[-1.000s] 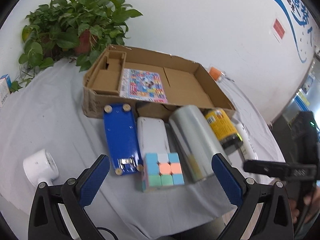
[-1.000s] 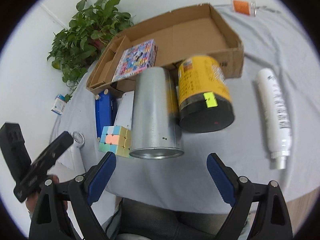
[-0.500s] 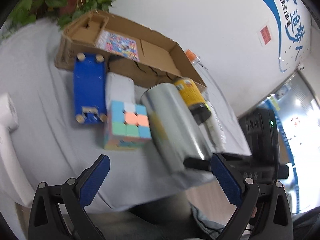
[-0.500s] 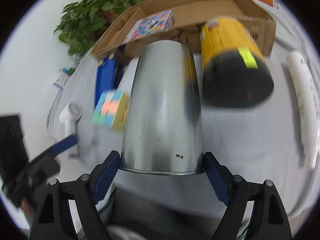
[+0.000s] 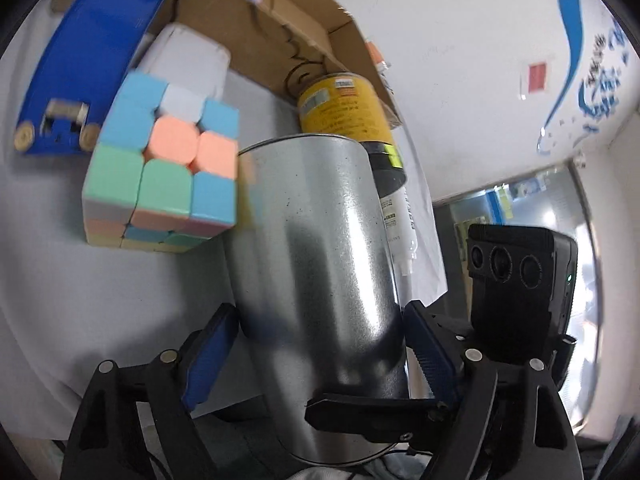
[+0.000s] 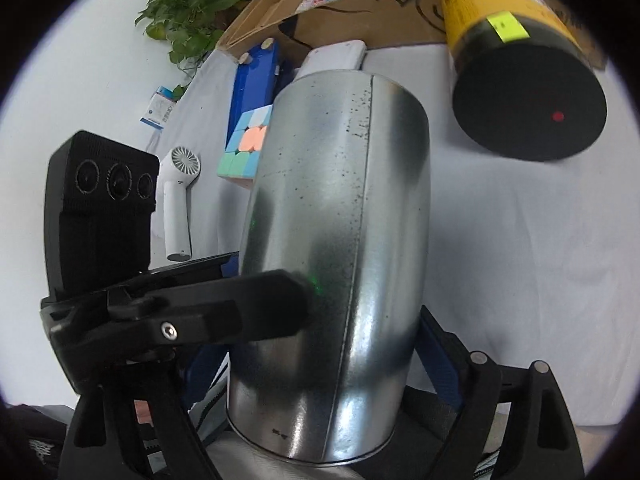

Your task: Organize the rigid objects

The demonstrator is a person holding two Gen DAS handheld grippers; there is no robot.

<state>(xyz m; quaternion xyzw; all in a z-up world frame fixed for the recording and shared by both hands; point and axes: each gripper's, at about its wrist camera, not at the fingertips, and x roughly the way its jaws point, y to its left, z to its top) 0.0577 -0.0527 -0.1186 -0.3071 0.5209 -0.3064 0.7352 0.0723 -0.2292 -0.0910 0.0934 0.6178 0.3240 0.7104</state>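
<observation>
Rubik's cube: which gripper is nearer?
Left. The left gripper straddles the metal can with the cube just ahead-left; the right gripper also straddles the can, with the cube beyond the can's left side.

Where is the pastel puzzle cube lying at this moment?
The pastel puzzle cube lies on the white cloth, left of the shiny metal cylinder in the left wrist view, in front of the blue flat case and the white box.
</observation>
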